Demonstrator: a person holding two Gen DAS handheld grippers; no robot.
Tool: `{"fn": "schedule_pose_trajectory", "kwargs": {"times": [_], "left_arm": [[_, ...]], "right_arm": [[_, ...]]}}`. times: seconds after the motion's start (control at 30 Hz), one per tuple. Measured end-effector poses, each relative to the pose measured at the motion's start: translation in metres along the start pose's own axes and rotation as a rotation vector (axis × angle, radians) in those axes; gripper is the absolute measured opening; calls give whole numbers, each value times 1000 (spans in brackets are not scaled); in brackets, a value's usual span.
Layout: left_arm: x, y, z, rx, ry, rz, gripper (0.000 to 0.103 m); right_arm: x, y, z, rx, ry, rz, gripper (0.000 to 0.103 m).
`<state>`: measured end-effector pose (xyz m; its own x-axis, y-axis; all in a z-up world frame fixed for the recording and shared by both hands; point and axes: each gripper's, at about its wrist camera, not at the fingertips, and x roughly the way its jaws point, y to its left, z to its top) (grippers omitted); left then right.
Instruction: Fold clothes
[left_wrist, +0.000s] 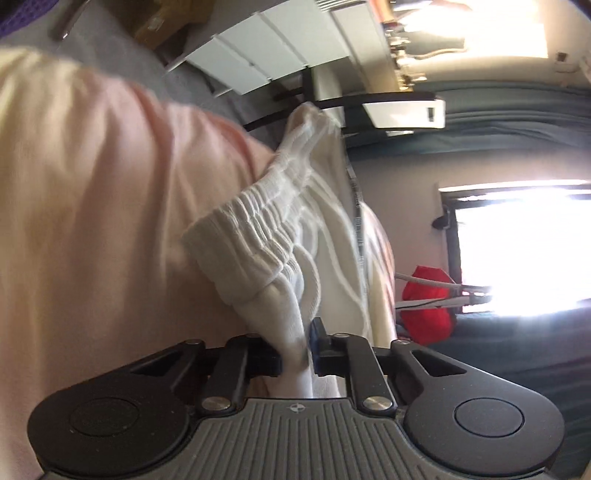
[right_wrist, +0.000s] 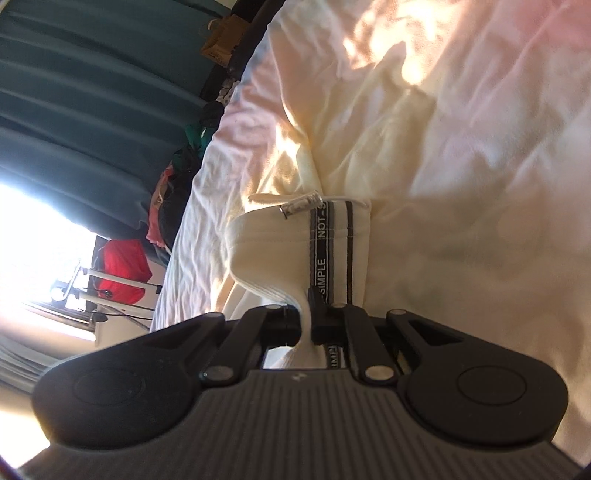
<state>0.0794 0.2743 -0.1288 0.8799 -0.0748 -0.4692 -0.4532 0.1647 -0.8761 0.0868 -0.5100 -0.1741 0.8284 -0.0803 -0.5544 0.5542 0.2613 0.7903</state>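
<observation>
White trousers (left_wrist: 295, 229) with a gathered elastic waistband hang from my left gripper (left_wrist: 297, 354), which is shut on a bunch of the waistband cloth. In the right wrist view the same white trousers (right_wrist: 273, 251) show a black side stripe with white letters (right_wrist: 320, 258) and a drawstring with a clear tip (right_wrist: 301, 204). My right gripper (right_wrist: 306, 325) is shut on the cloth beside that stripe. Both views are rolled sideways. The garment is stretched above a pale pink bed sheet (right_wrist: 461, 147).
The pale pink bed sheet (left_wrist: 92, 221) fills the left of the left wrist view. A white desk (left_wrist: 402, 110) and white drawers (left_wrist: 266, 55) stand beyond. Dark teal curtains (right_wrist: 74, 110), a bright window (left_wrist: 524, 251), a red bag (right_wrist: 122, 269) and piled clothes (right_wrist: 184, 162) line the bed's edge.
</observation>
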Motion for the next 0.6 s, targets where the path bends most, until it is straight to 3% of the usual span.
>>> {"fn": "schedule_pose_trajectory", "kwargs": {"times": [0.23, 0.37, 0.4, 0.47, 0.53, 0.6], "left_arm": [[-69, -36, 30, 149, -125, -122, 3], [-75, -16, 52, 77, -166, -74, 3], [-76, -9, 57, 52, -173, -57, 3], [-76, 3, 67, 3, -188, -24, 3], [-77, 15, 77, -43, -202, 9, 3], [-85, 21, 86, -30, -207, 27, 3]], "right_arm": [[-12, -6, 5, 34, -11, -25, 10], [-24, -9, 7, 58, -21, -41, 16], [-26, -10, 8, 64, -24, -45, 20], [-34, -10, 9, 67, -36, -54, 52], [-48, -9, 13, 42, -84, -58, 69], [-59, -9, 18, 26, -123, -47, 69]]}}
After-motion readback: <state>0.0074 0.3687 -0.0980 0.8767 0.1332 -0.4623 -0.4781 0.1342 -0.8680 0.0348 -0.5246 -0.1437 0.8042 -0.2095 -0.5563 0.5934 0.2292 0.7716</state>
